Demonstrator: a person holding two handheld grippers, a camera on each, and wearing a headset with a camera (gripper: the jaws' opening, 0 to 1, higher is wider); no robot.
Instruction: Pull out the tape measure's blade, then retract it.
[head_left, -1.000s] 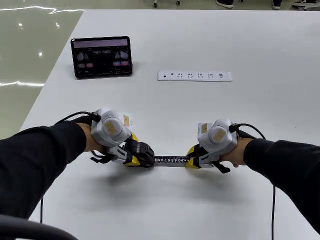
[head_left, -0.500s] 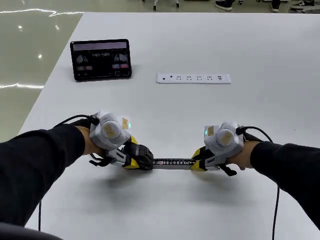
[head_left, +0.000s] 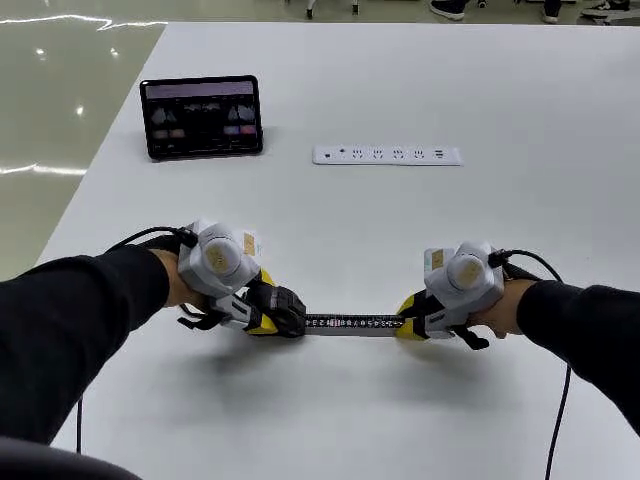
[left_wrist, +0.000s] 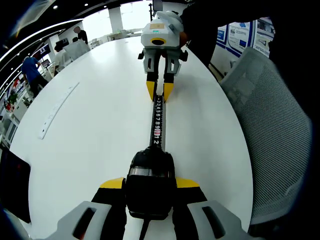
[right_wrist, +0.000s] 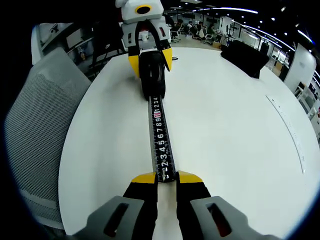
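A black tape measure case (head_left: 282, 309) lies on the white table, and my left gripper (head_left: 268, 313) is shut on it; in the left gripper view the case (left_wrist: 150, 181) sits between the yellow-tipped jaws. Its dark numbered blade (head_left: 352, 322) stretches right to my right gripper (head_left: 408, 322), which is shut on the blade's end. In the right gripper view the blade (right_wrist: 161, 139) runs from my right gripper (right_wrist: 165, 177) back to the case (right_wrist: 151, 74). The left gripper view shows the blade (left_wrist: 157, 120) reaching the far gripper (left_wrist: 159, 91).
A dark tablet (head_left: 202, 115) stands at the back left of the table. A white power strip (head_left: 388, 155) lies at the back centre. A grey mesh chair (left_wrist: 272, 135) stands off the table's near edge. Cables trail from both grippers.
My right gripper has moved further right with the blade's end, so more blade is out. The left gripper and case have stayed in place.
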